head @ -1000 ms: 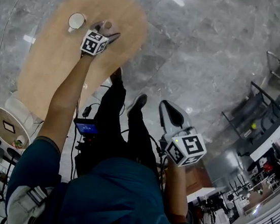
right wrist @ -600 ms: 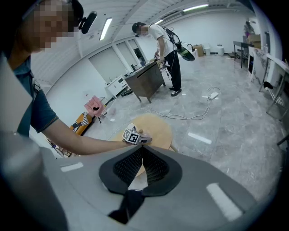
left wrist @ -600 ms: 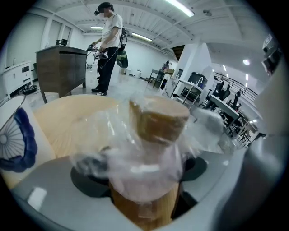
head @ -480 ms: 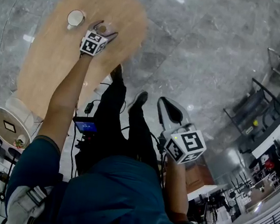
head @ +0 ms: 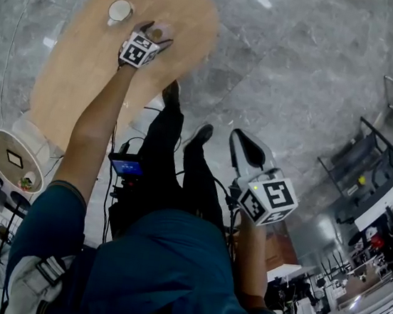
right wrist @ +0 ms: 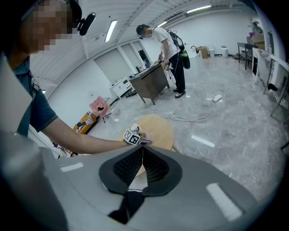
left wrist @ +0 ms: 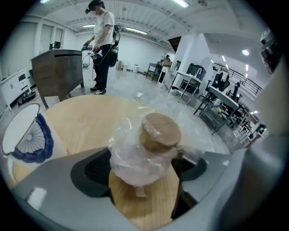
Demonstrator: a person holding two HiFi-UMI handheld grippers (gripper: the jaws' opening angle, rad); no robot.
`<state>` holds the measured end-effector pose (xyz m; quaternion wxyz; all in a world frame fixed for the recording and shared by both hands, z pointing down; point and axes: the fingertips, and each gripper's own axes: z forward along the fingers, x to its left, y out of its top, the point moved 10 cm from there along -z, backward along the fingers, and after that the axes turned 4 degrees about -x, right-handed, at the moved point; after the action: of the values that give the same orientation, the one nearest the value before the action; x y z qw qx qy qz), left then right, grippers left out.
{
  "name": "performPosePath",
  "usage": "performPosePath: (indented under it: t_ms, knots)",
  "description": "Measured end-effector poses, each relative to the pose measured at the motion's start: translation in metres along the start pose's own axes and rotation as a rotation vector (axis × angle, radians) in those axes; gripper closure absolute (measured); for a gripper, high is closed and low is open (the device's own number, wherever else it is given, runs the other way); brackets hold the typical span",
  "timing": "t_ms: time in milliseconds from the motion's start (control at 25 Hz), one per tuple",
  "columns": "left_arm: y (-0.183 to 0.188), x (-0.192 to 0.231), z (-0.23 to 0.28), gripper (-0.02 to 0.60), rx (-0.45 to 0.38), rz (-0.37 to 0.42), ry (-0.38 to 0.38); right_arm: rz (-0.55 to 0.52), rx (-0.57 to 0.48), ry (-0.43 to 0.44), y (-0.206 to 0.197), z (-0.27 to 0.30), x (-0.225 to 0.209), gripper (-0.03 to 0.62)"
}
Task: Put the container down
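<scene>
While my left tongs pinch the plastic-wrapped, cork-topped container low over the round wooden tabletop, near the white cup, I judge the setting-down is almost done. I cannot tell whether its base already rests on the wood. Next I should lower it gently until it stands, then spread the tongs and draw back. My right tongs hang pressed together, empty, well apart from the tabletop.
</scene>
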<state>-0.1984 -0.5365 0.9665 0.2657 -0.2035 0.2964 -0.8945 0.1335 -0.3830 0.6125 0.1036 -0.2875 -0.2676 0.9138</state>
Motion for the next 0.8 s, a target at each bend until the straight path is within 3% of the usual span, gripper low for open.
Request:
performPosePath:
  t_ms: [280,800]
  knots:
    - [-0.004,-0.011,-0.06,0.21,-0.027,0.023,0.089,-0.056,-0.049,0.047,0.006,-0.018,0.008,0.583]
    - [0.016,-0.063,-0.241,0.362,-0.205,0.05,0.26,-0.221,-0.182,0.144,0.03,-0.086,0.062,0.583]
